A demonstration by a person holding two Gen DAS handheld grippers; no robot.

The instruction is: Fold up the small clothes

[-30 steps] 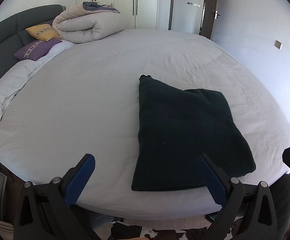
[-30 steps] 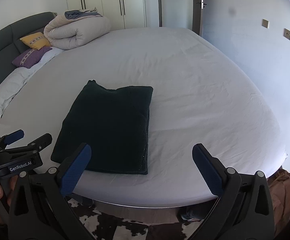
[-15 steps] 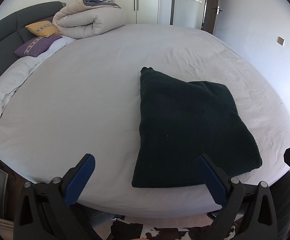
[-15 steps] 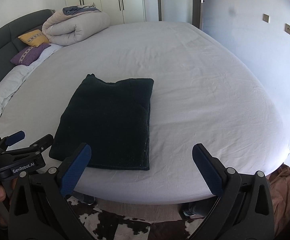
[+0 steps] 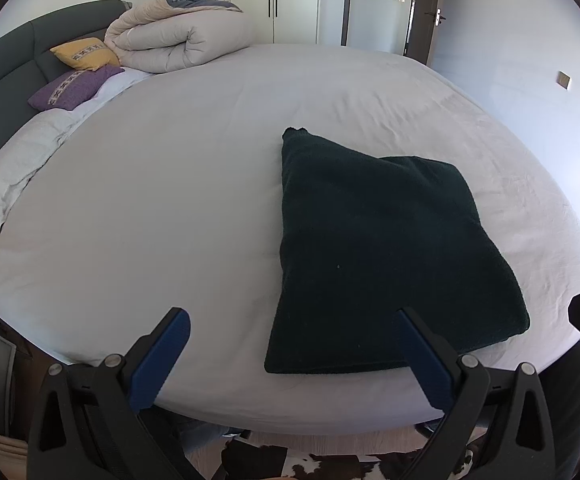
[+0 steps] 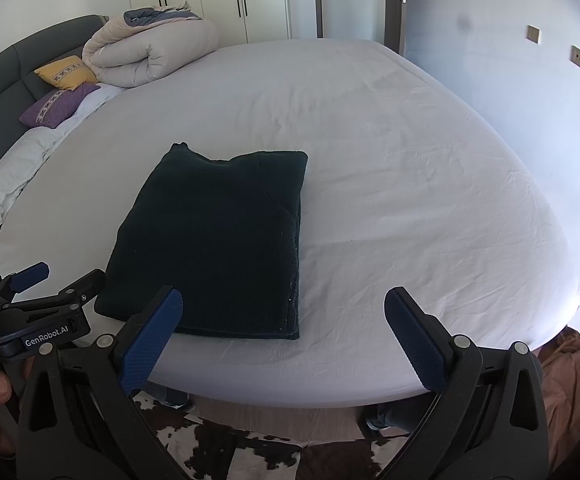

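A dark green fleece garment [image 5: 382, 252] lies folded in a flat rectangle on the white bed sheet [image 5: 150, 200], near the bed's front edge. It also shows in the right wrist view [image 6: 218, 240]. My left gripper [image 5: 290, 354] is open and empty, held just off the front edge with its right finger over the garment's near edge. My right gripper [image 6: 282, 336] is open and empty, to the right of the garment's near right corner. The left gripper also shows in the right wrist view [image 6: 56, 280], at the left.
A rolled beige duvet [image 5: 178, 40], a yellow cushion [image 5: 86, 54], a purple cushion [image 5: 70, 86] and a white pillow [image 5: 14, 176] lie along the dark headboard at the far left. A cowhide rug [image 6: 230, 448] covers the floor below. A brown cloth [image 6: 566, 376] lies at right.
Both grippers have moved slightly forward and up over the bed edge, so the garment looks closer. The garment has not moved. Both grippers stay open.
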